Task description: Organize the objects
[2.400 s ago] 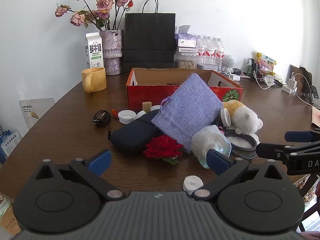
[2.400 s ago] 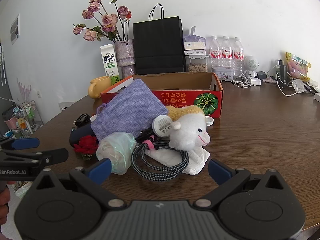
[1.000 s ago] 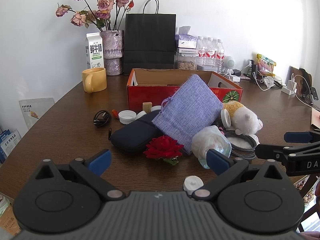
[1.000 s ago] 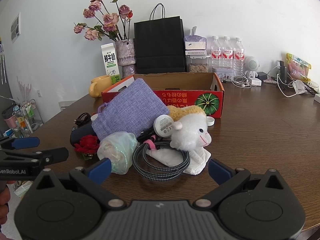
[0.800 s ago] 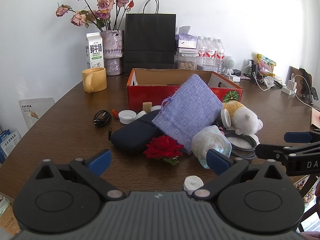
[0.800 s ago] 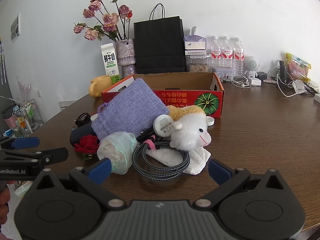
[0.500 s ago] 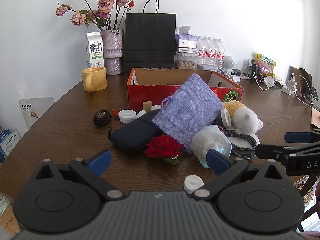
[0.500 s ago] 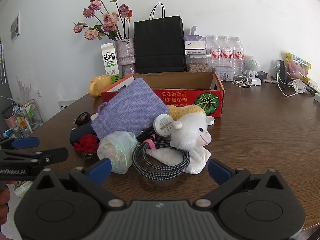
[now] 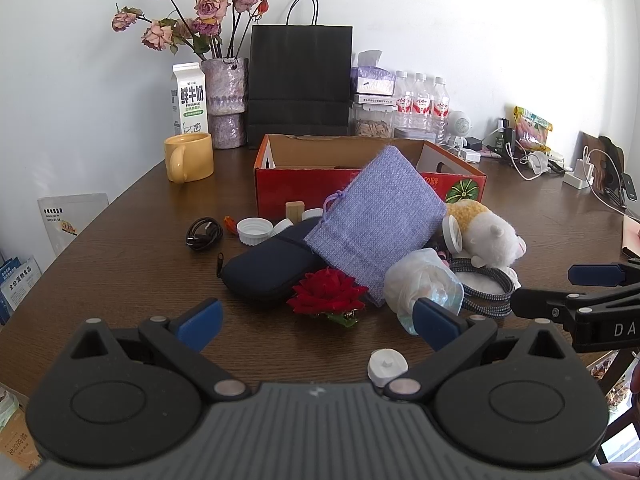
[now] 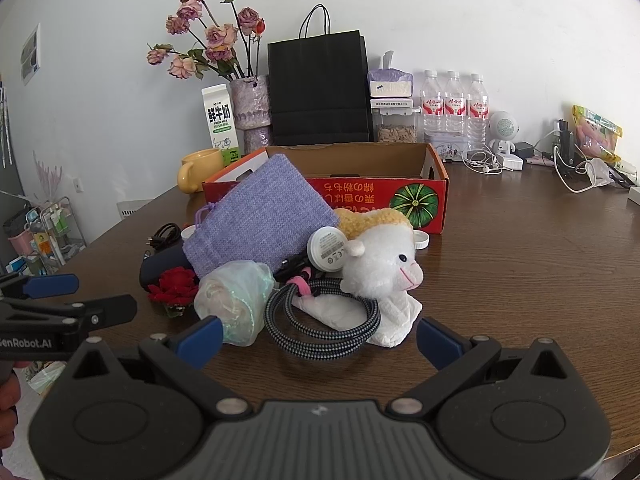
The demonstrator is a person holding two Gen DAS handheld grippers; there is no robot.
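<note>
both grippers spread wide, holding nothing | left gripper [image 9: 316, 318] faces rose [image 9: 327, 291], right gripper [image 10: 318, 334] faces cable [image 10: 322, 322] | pile heaped by red box [image 9: 360, 190], probably its destination

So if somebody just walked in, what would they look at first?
Probably the heap of things in the middle of the brown table: a purple cloth bag leaning against a red cardboard box, with a white toy lamb beside it. Behind, dried roses stand by a tall black paper bag.
</note>
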